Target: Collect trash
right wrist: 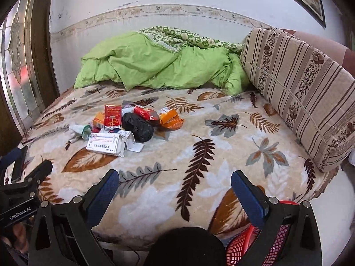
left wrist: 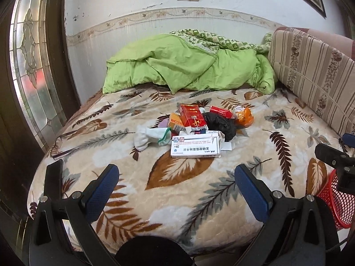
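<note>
A heap of trash lies mid-bed on the leaf-print blanket: a white medicine box in front, a red cigarette pack, a second red pack, a black plastic bag, orange wrappers and crumpled white tissue. My left gripper hovers open over the bed's near edge, short of the heap. My right gripper is open too, further right, with nothing between its fingers.
A red mesh basket stands on the floor by the bed's near right corner. A green quilt is bunched at the back. A striped cushion lines the right side; a glass door stands left.
</note>
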{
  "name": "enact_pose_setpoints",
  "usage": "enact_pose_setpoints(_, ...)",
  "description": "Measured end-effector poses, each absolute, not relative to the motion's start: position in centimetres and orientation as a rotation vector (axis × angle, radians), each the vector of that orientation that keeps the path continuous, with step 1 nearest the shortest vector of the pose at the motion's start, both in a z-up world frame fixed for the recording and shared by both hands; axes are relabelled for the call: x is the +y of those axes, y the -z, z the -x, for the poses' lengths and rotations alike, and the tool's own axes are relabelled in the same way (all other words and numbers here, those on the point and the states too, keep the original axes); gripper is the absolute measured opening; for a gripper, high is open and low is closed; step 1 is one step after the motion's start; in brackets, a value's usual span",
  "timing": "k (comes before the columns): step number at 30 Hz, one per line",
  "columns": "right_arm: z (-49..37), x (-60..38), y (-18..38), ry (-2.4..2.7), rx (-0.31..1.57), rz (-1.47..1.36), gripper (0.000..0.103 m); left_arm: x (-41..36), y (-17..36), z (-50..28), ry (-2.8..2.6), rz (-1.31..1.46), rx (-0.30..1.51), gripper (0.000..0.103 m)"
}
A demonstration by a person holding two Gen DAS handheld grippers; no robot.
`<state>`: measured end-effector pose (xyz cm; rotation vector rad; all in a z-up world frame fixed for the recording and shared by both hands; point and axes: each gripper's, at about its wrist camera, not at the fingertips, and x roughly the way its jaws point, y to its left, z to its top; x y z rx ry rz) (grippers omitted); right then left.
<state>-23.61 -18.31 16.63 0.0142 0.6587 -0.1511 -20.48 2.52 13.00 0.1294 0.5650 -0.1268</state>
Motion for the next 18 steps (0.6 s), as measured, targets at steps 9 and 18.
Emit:
enact_pose_setpoints(9, 23.79, -18.24, -16.25, 0.178, 0.682, 0.012, 0.102, 2.61, -12.99, 20.64, 0.124, -0.132, 0.569, 0.103)
enact_pose_setpoints(18, 23.64, -17.95, -16.13, 0.182, 0.692, 0.022, 0.102, 2.54, -12.92, 20.4, 0.113, -0.119, 0.595, 0.103)
